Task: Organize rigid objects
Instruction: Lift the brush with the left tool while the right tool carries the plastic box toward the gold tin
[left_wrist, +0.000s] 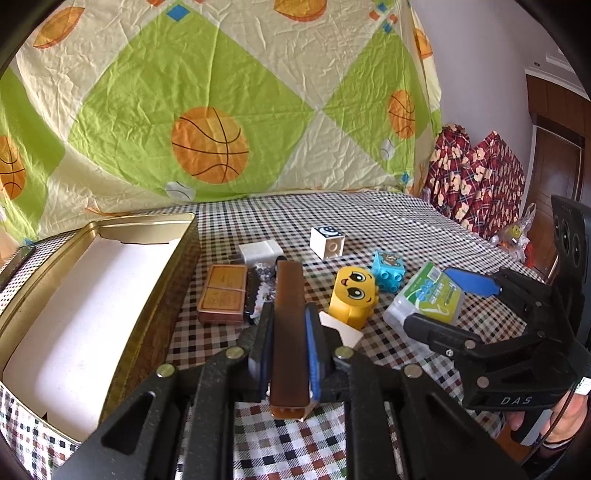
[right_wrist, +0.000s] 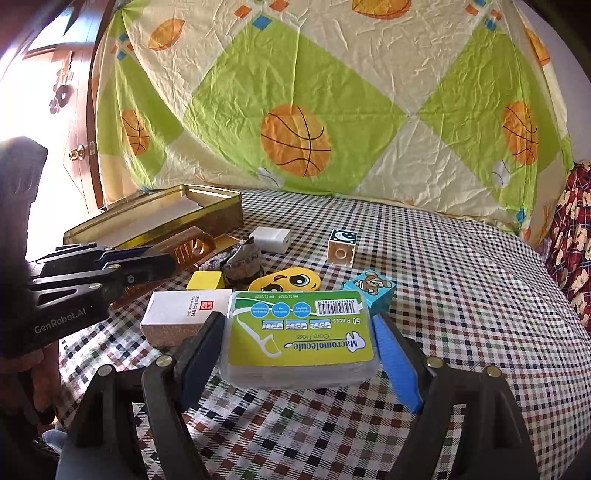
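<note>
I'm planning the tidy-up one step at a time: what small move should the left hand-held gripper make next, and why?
Probably carry the brown comb left, over the open gold tin. The left hand-held gripper is already shut on the comb, and the tin beside it shows bare white lining. The right hand-held gripper straddles the floss box, so the two should not cross.

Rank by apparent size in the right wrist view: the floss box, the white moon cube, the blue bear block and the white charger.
1. floss box, though it sits nearest the camera, which inflates it.
2. blue bear block.
3. white moon cube and white charger: these look too alike to rank.
</note>
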